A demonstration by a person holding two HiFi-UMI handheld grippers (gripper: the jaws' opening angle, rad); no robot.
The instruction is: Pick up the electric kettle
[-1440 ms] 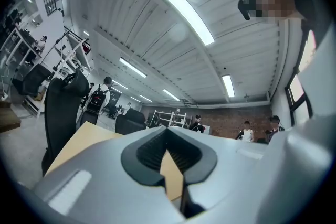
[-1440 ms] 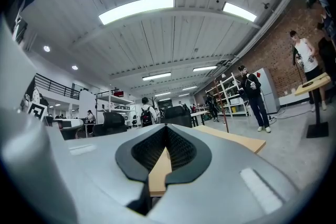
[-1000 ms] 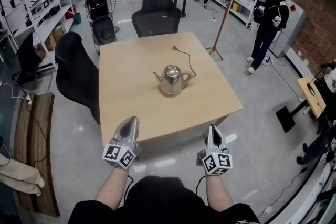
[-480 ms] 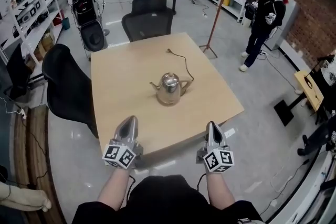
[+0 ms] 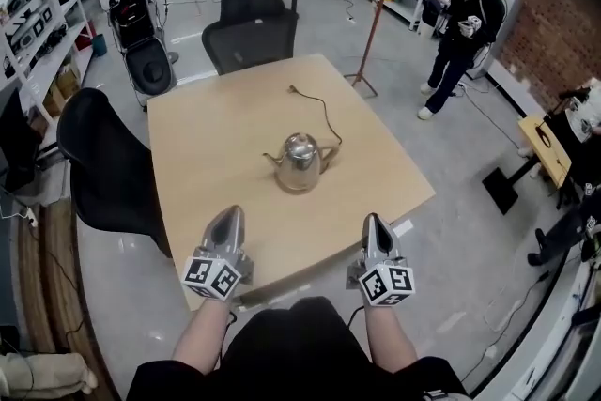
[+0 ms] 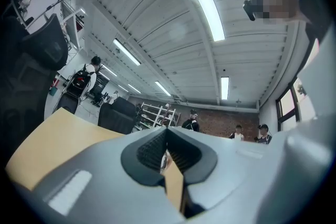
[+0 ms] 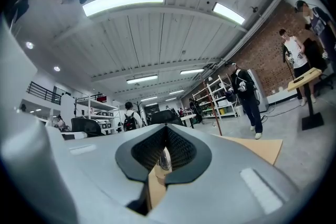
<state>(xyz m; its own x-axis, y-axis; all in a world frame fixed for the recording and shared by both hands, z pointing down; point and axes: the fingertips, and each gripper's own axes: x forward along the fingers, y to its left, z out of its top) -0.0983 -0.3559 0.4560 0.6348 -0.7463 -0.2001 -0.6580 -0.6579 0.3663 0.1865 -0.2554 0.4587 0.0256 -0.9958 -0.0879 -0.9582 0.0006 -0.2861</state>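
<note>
Left gripper: I see my left gripper [image 5: 228, 217] with its jaws pressed together and nothing between them. It hovers over the near edge of the table, left of the middle.
Right gripper: my right gripper [image 5: 377, 223] also has its jaws together and empty. It hovers at the same near edge, to the right and level with the other.
Kettle: the kettle [image 5: 300, 162] stands upright near the middle of the table, spout to the left of my head view and handle to the right. It is well ahead of both grippers, roughly between their lines, and neither touches it.
Cord: a black cord [image 5: 325, 114] runs from the kettle toward the far edge and ends loose on the wood.
Table: the table [image 5: 207, 122] is pale wood and square.
Chairs: one black chair [image 5: 103, 160] is just beside the left edge, and another chair [image 5: 249, 38] is at the far edge.
People: one person [image 5: 460, 28] stands well off to the right, and another with a backpack [image 5: 127, 0] stands far left.
</note>
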